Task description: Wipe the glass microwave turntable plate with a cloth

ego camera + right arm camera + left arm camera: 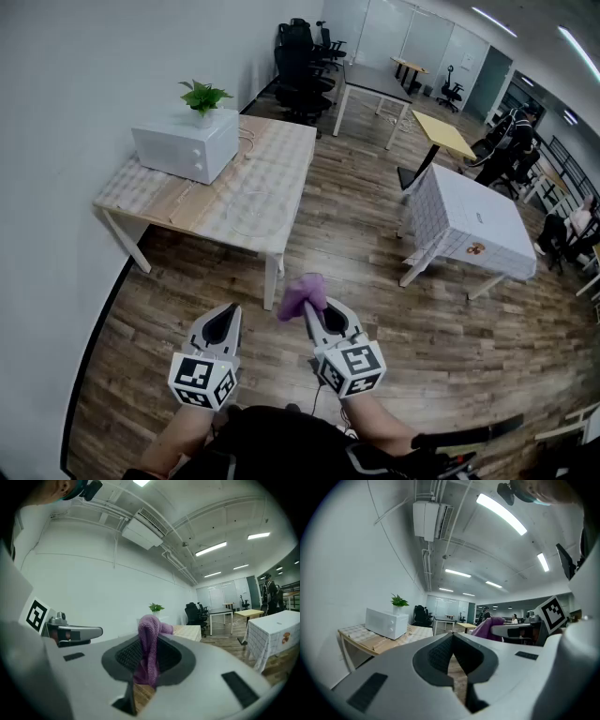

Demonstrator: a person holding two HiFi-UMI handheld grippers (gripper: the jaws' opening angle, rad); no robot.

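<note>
Well short of the counter (187,202), right tongs (310,306) pinch a purple cloth (301,292); left tongs (231,313) closed, empty. Thin grip could let it slip.

The person holds both grippers low before the body, side by side, pointing forward. The left gripper (228,317) has its jaws pressed together with nothing between them. The right gripper (315,309) is clamped on a purple cloth (302,293). The forearms (178,436) seem bent, though the frame edge cuts them off
</note>
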